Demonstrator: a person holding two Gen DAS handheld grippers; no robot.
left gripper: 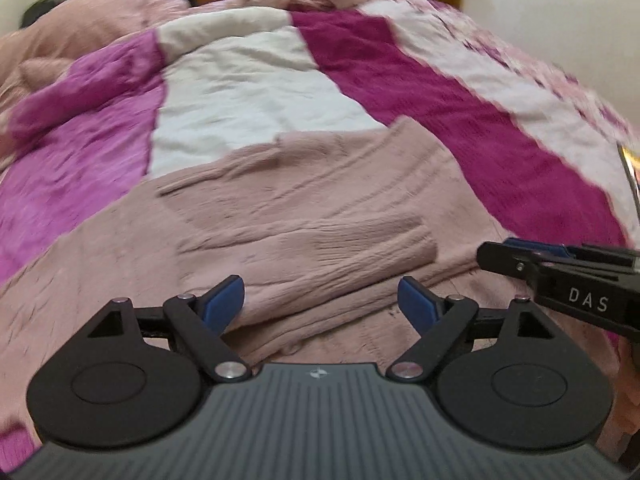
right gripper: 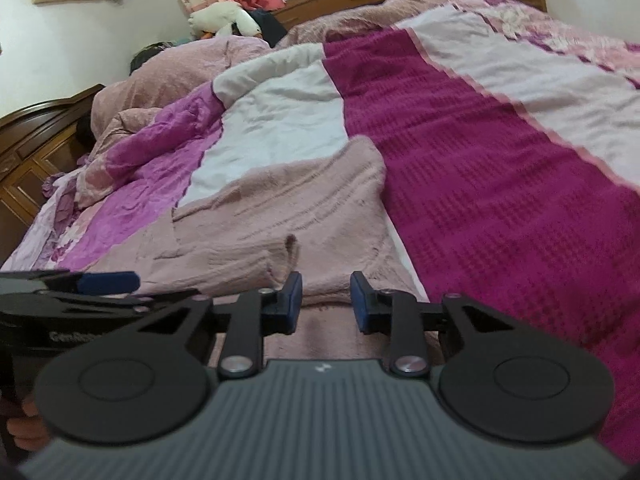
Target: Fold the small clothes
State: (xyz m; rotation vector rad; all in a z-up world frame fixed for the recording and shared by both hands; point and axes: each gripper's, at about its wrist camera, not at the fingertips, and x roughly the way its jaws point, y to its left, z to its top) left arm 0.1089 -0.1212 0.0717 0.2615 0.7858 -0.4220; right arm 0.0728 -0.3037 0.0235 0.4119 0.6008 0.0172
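A dusty pink garment [left gripper: 304, 208] lies spread on the bed, partly folded, with creases across it. It also shows in the right wrist view [right gripper: 280, 216], with a small loop [right gripper: 291, 252] sticking up near its near edge. My left gripper [left gripper: 322, 302] is open and empty, hovering just above the garment's near edge. My right gripper [right gripper: 325, 302] is open, less wide, and empty, just over the garment's near right edge. It enters the left wrist view at the right [left gripper: 516, 258]. The left gripper shows at the left of the right wrist view [right gripper: 100, 282].
The bed is covered by a striped blanket in magenta [right gripper: 480, 184], white [right gripper: 280, 120] and violet [left gripper: 80, 152]. A pink duvet [right gripper: 168, 68] is heaped at the far end. A plush toy [right gripper: 224, 18] and a wooden headboard [right gripper: 36, 140] lie beyond.
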